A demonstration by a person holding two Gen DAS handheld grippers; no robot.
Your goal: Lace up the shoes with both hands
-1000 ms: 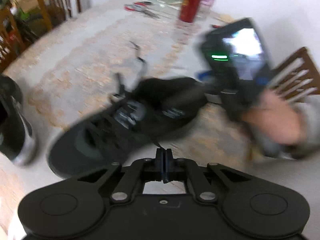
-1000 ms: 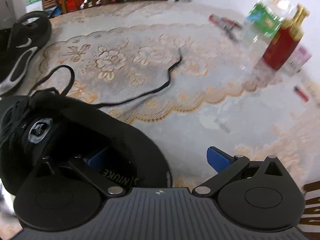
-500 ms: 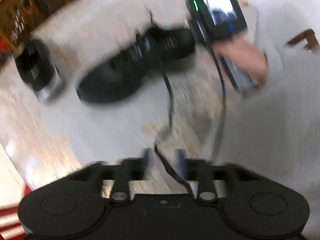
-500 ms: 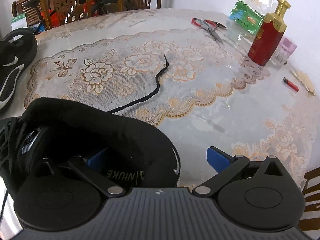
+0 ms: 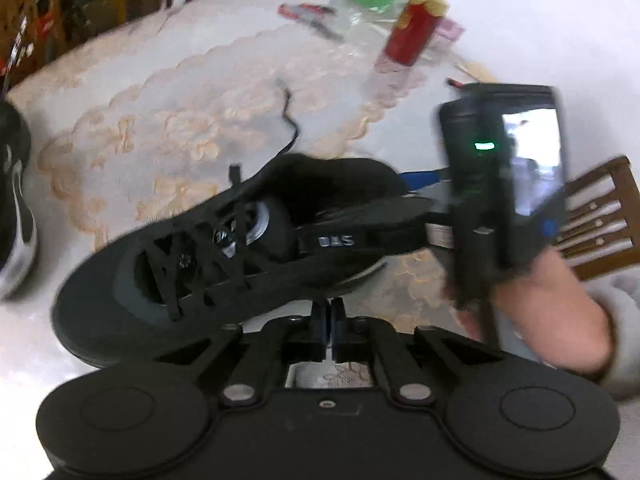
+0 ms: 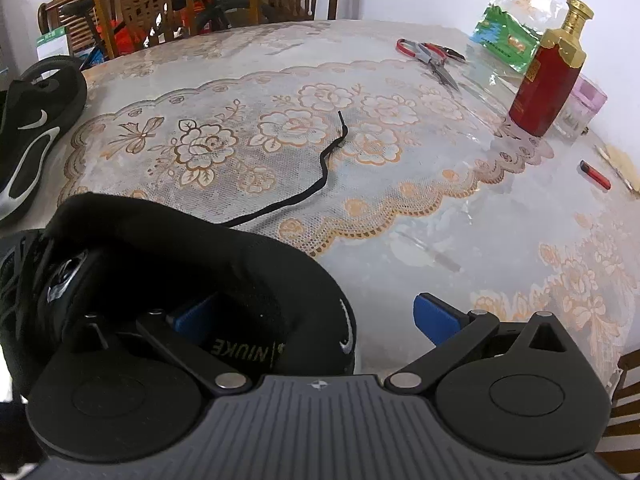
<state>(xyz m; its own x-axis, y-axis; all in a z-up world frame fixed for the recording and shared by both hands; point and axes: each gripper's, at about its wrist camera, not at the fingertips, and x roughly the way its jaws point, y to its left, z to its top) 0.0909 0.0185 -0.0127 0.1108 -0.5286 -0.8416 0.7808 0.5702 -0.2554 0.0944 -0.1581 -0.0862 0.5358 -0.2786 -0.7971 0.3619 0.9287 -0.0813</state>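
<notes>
Closing again beside the shoe, the left gripper was seen pressed together, nothing visibly held; the right gripper was kept spread across the heel, so a lace must be re-grasped.

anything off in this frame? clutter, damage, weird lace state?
One oddity: the black shoe is only part-laced, and one loose lace end trails away from it across the lace tablecloth instead of sitting in an eyelet. Scissors, a red bottle and a lighter share the table. No spill or damage visible.
</notes>
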